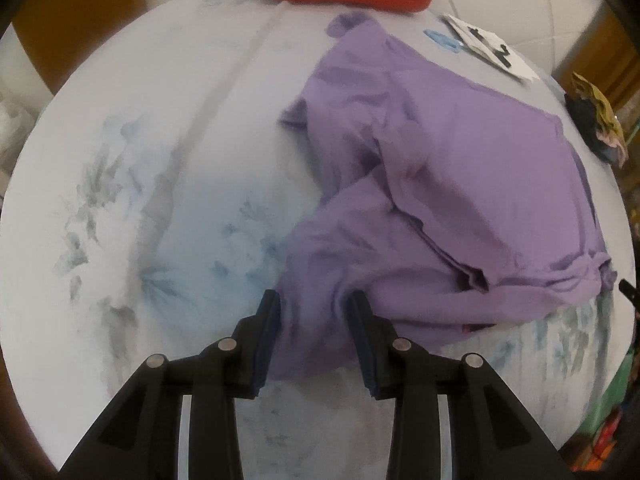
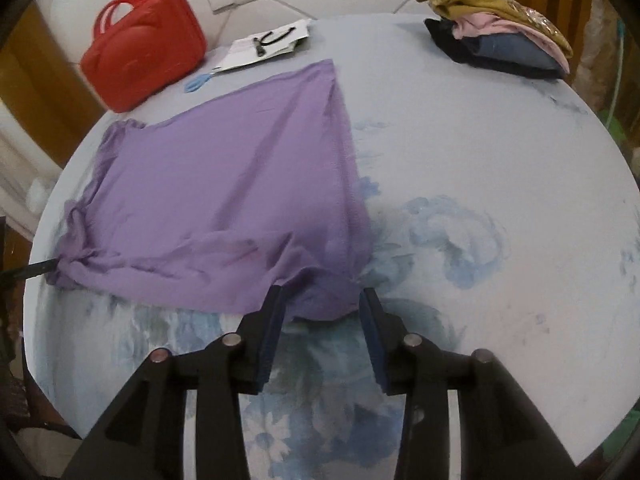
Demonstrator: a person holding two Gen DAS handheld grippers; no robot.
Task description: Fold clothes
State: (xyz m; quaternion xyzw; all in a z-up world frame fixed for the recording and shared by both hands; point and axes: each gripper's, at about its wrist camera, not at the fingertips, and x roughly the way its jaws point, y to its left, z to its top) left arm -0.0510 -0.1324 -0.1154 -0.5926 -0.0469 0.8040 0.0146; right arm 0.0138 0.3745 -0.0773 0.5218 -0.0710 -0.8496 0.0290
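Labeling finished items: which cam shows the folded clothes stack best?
Right wrist view: the folded clothes stack sits whole and sharp at the bed's far right. Left wrist view catches only part of it at the right edge.

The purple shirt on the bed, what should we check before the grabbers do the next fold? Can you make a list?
1. Left gripper over cloth: ok, a bunched corner of the purple shirt lies between its open fingers.
2. Right gripper over cloth: ok, the shirt's near corner sits between its open fingers.
3. Cloth pinched: not ok, neither pair of pads presses on it.
4. Shirt flat: not ok, it is rumpled on the left gripper's side.
5. Room to fold: ok, the flowered sheet beside it is bare.
6. Stack of folded clothes out of the way: ok.
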